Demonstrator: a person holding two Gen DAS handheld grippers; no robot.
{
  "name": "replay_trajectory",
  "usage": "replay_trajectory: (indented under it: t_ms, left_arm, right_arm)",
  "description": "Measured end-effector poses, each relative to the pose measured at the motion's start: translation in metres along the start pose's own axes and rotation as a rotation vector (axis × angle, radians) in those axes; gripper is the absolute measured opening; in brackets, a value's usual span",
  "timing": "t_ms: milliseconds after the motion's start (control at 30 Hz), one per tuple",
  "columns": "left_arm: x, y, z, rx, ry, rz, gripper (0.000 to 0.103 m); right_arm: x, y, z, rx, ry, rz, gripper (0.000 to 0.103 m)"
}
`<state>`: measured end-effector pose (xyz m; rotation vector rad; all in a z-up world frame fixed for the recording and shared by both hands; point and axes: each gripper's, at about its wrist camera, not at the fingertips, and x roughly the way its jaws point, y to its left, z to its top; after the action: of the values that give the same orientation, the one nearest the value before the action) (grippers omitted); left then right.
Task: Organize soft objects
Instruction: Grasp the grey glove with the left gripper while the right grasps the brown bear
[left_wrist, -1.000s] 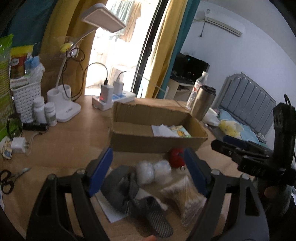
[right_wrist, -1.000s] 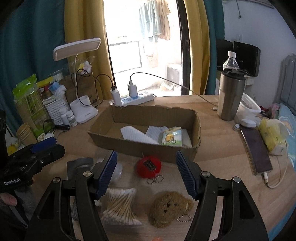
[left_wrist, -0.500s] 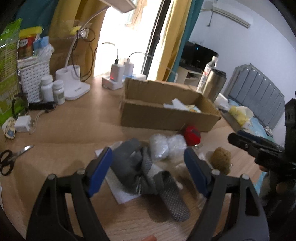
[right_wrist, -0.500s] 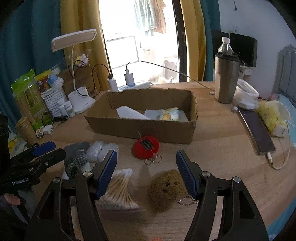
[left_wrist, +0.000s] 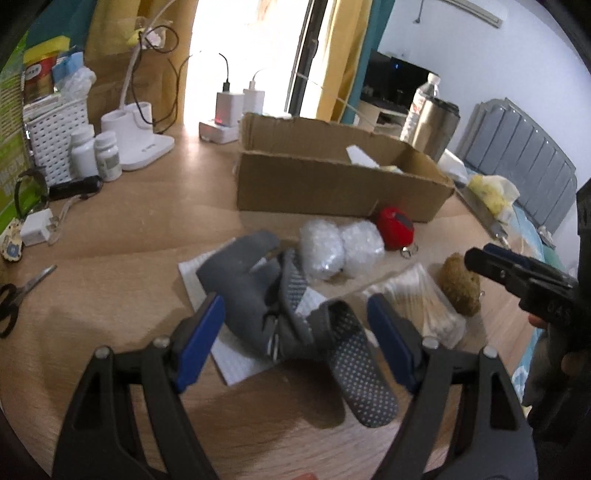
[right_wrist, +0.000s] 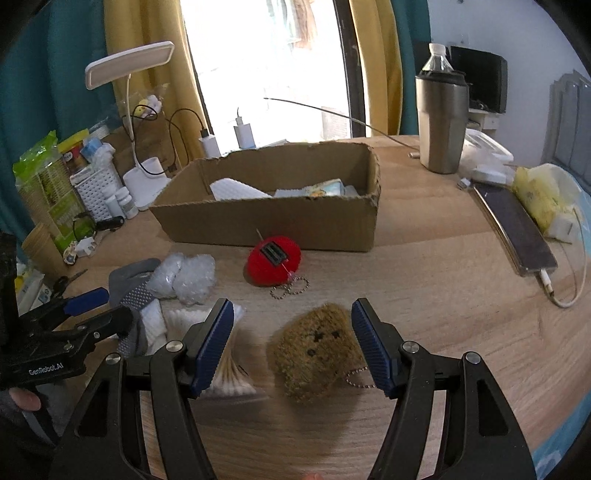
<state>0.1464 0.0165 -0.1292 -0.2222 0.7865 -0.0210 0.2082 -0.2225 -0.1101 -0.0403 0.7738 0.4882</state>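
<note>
The left gripper (left_wrist: 295, 332) is held with its blue-padded jaws spread wide and nothing clamped; a crumpled grey fabric item with a dotted strap (left_wrist: 280, 314) is seen between and just beyond its tips, lying partly on a white paper sheet (left_wrist: 236, 354) on the light wooden table (left_wrist: 129, 236); whether the pads touch the fabric cannot be told. Further ahead of this gripper two white bubble-wrap bundles (left_wrist: 340, 247) are found side by side, and a clear bag of cotton swabs (left_wrist: 417, 299) is placed just to its right.

The right gripper (right_wrist: 291, 343) is likewise kept released, its jaws apart on either side of a fuzzy brown plush toy with a stitched face and a bead chain (right_wrist: 317, 354); a gap is visible between the pads and the plush, so it is not grasped. A round red plush keychain with a black patch (right_wrist: 273, 260) is seen ahead of this gripper, and beyond it an open brown cardboard box (right_wrist: 273, 221) holding white packets; the swab bag (right_wrist: 225, 365) is partly hidden behind its left finger; the left gripper (right_wrist: 99, 306) is seen off to its left, over the grey fabric (right_wrist: 133, 291).
</note>
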Motion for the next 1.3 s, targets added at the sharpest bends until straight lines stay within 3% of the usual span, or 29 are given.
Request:
replay_trajectory:
  t_ms: [400,567,900,967,1033,1300]
  left_arm:
    - [0.01,0.006,-0.006,-0.025,0.038,0.039,0.081]
    - [0.012,0.006,-0.009,-0.022,0.049,0.024,0.079]
    - [0.004,0.003,-0.01,0.011,0.023,0.006,0.051]
    - [0.002,0.003,-0.009,0.015,0.016,0.003,0.045]
    - [0.001,0.002,-0.009,0.02,0.01,0.0,0.042]
    - [-0.005,0.002,-0.009,-0.005,-0.012,-0.041,0.033]
  right_arm:
    - [0.009,-0.007,-0.011,0.018,0.041,-0.036,0.07]
    - [0.017,-0.01,-0.013,0.016,0.075,-0.054,0.075]
    - [0.023,-0.005,-0.013,-0.019,0.088,-0.059,0.075]
    - [0.023,-0.003,-0.013,-0.027,0.089,-0.061,0.073]
    - [0.024,-0.002,-0.014,-0.034,0.086,-0.069,0.059]
    - [0.022,0.008,-0.014,-0.094,0.071,-0.075,0.048]
